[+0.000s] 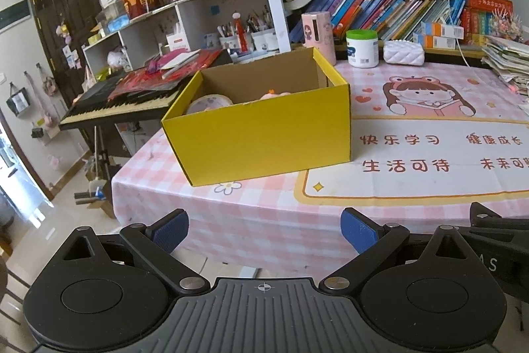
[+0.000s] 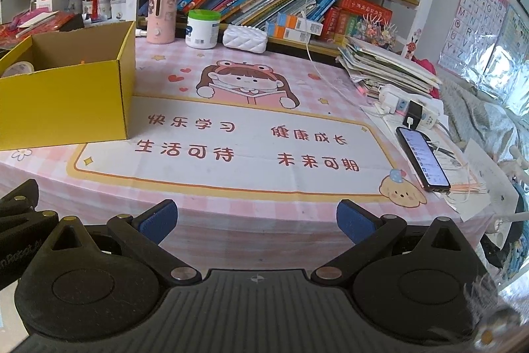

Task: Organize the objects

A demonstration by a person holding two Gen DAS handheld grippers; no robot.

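Observation:
A yellow cardboard box stands open on the pink checked tablecloth, near the table's left corner. Inside it I make out a pale round item and a pink thing, mostly hidden by the box wall. My left gripper hangs open in front of the table edge, short of the box, with nothing between its blue pads. The right wrist view has the same box at far left. My right gripper is open too, empty, over the table's front edge.
At the back stand a pink dispenser, a white jar with a green lid and a white quilted pouch. A phone, a power strip and stacked papers lie at right. A keyboard piano sits left of the table.

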